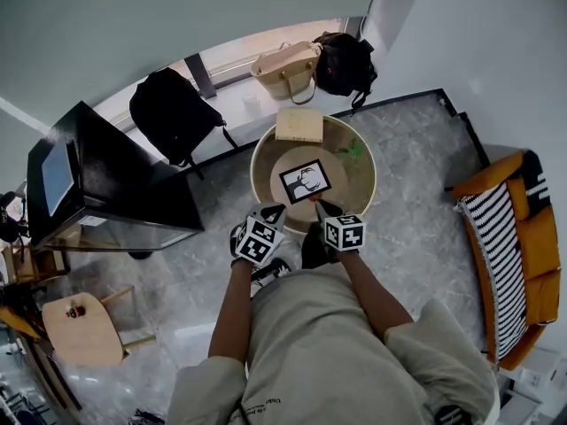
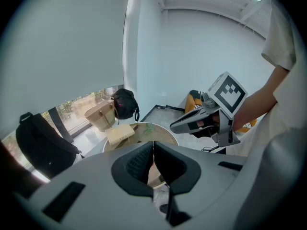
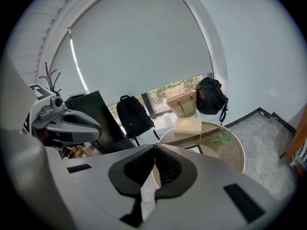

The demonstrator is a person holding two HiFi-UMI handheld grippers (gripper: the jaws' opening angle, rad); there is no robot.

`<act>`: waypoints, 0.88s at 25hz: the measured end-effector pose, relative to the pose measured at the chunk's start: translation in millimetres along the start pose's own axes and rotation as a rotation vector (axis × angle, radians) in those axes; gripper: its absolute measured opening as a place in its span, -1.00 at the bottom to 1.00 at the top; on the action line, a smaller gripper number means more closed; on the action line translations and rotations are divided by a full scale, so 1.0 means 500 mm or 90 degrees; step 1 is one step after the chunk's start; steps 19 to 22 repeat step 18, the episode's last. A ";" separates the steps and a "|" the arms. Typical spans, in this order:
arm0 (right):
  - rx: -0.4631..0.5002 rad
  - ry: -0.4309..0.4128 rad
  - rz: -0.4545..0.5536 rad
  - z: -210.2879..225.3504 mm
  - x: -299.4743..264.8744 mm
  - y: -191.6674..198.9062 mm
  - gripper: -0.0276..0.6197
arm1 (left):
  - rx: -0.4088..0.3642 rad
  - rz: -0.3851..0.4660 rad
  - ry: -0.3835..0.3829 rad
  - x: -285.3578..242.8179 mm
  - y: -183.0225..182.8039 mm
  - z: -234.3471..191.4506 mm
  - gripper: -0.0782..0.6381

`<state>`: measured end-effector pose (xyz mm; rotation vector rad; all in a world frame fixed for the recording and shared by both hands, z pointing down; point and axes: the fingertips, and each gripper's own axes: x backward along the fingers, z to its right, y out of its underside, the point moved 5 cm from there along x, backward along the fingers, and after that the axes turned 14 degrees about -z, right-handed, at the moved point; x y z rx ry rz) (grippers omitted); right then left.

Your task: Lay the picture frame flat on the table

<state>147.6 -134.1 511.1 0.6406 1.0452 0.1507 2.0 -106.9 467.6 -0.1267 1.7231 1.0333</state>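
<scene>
The frame (image 1: 305, 181) lies flat on the round table (image 1: 372, 184), with a book (image 1: 299, 124) behind it whose cover print is too small to read. The left gripper (image 1: 270, 211) and right gripper (image 1: 320, 207) are both closed and empty at the near rim.

picture frame (image 1: 305, 181) | black-edged | lying flat | on round table (image 1: 359, 189)

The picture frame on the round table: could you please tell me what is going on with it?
A person holds the left gripper and the right gripper at the near edge of the round table. Both have their jaws shut with nothing between them. The picture frame appears to lie face up on the table, touched by neither gripper.
</scene>
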 end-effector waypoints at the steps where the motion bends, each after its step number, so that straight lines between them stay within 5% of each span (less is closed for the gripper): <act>1: 0.000 0.000 0.000 0.000 0.000 -0.001 -0.82 | 0.000 0.000 0.001 0.000 -0.001 0.000 -0.72; 22: 0.006 -0.003 -0.004 -0.011 -0.001 0.005 -0.82 | 0.012 0.009 0.002 0.012 0.005 -0.001 -0.72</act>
